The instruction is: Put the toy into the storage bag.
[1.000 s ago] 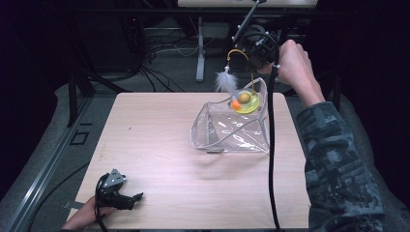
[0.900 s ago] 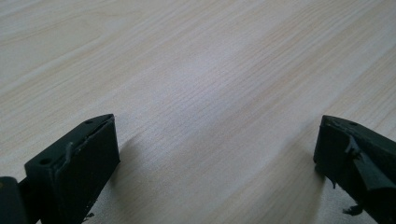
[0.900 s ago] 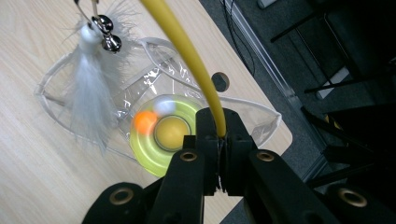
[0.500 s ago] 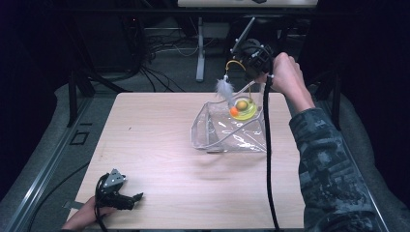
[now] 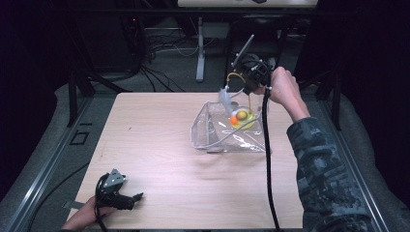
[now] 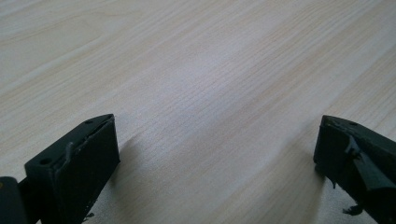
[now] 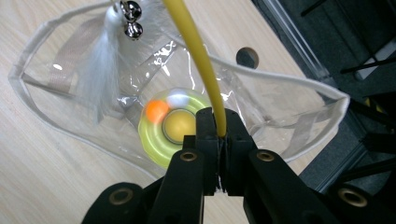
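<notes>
Currently we see the right gripper [image 5: 249, 79] held above the far right part of the table [image 5: 159, 145], over the open mouth of a clear plastic bag [image 5: 227, 133]. Its jaws are pressed together on a thin yellow rod [image 7: 198, 51] (the stem of what looks like a cat toy); in the right gripper view the rod rises from between the closed pads and arches over the bag. From the rod's far end hang a white feather [image 7: 100, 70] and two small silver bells [image 7: 131, 18], which dangle at the bag's rim. In the high view the feather [image 5: 225, 99] shows blurred at the bag's far edge.

Inside the bag we note a yellow-green round toy [image 7: 173, 128] with an orange ball [image 7: 156, 110] and a white ball [image 7: 178, 99] on its ring (details blurred). The bag stands on the wood, its white-trimmed rim open upward.

The left gripper [image 5: 121, 198] lies low at the near left corner of the table, well apart from the bag. In the left gripper view its two black jaws stand wide apart over bare wood, with nothing between them.
</notes>
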Action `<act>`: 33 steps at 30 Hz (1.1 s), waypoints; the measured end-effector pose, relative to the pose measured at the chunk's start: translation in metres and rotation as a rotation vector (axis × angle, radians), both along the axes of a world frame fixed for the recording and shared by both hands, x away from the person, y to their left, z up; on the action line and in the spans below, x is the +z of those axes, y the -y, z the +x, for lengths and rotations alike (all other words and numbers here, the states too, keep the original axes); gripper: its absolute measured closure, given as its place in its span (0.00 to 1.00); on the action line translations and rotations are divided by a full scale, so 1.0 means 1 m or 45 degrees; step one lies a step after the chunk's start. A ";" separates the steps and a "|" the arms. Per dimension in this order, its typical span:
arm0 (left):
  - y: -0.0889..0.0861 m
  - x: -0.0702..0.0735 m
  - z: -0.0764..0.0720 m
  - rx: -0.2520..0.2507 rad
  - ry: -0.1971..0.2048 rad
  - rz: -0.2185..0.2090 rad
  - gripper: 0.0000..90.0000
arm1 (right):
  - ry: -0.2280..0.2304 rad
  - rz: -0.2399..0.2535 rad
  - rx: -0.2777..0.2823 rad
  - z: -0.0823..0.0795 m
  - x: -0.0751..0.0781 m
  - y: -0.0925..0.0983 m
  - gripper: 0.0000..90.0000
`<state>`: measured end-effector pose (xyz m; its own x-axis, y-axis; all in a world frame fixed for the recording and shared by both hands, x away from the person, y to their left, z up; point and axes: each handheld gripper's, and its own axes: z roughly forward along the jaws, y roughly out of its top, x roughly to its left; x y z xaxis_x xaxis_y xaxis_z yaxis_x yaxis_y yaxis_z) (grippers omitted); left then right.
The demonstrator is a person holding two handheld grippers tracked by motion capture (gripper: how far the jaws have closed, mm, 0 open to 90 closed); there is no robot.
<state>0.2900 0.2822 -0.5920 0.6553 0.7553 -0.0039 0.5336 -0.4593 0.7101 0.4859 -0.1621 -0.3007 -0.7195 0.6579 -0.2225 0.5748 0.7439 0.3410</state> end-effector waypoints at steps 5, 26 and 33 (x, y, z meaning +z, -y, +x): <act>0.000 0.000 0.000 0.000 0.000 0.000 0.00 | -0.037 -0.002 -0.001 -0.001 -0.017 0.004 0.98; 0.000 0.000 0.000 0.000 0.000 0.000 0.00 | -0.122 -0.009 -0.051 -0.003 -0.053 0.022 0.98; 0.000 0.000 0.000 -0.001 0.001 0.002 0.00 | -0.138 -0.033 -0.067 -0.002 -0.062 0.023 0.97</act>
<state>0.2900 0.2823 -0.5919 0.6559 0.7548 -0.0027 0.5330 -0.4606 0.7098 0.4843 -0.1849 -0.3629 -0.7051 0.6901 -0.1629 0.6454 0.7198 0.2556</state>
